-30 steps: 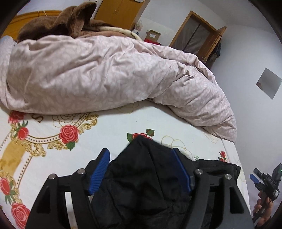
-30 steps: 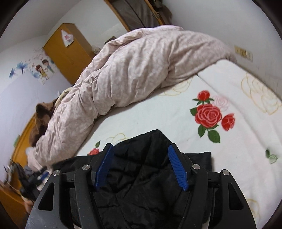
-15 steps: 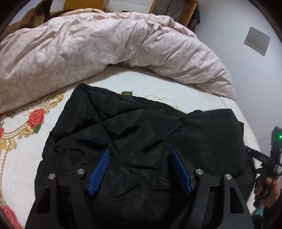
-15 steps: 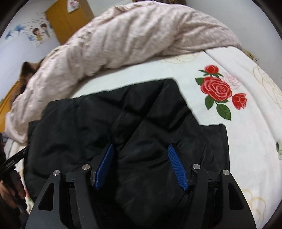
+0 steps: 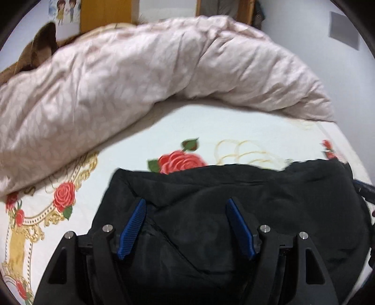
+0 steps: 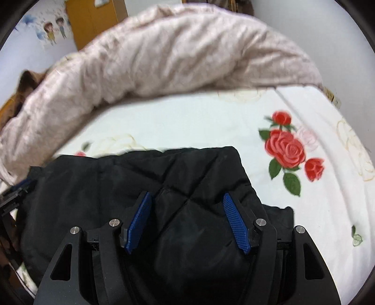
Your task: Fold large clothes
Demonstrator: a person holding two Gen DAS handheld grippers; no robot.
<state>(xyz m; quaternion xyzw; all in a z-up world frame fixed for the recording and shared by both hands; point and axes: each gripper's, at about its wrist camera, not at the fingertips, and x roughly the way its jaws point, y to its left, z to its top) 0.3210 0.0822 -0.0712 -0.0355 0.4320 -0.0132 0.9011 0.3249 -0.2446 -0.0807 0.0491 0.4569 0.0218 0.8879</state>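
A black quilted jacket [image 5: 234, 199] lies bunched on the rose-print bedsheet [image 5: 211, 122]; it also shows in the right wrist view [image 6: 145, 178]. My left gripper [image 5: 186, 204] hovers over its left part with blue fingers [image 5: 134, 225] spread wide and nothing between them but the fabric below. My right gripper [image 6: 186, 198] is over the jacket's right part, fingers [image 6: 234, 223] also spread. Whether either touches the fabric I cannot tell.
A crumpled pink duvet [image 5: 140, 77] lies along the far side of the bed, also in the right wrist view [image 6: 182, 51]. A brown blanket [image 5: 35, 51] sits at far left. A yellow wardrobe [image 6: 93, 21] and walls stand behind.
Both views have tilted up: half a second ago the jacket filled the frames, now more sheet and duvet show beyond it. Both grippers stay open.
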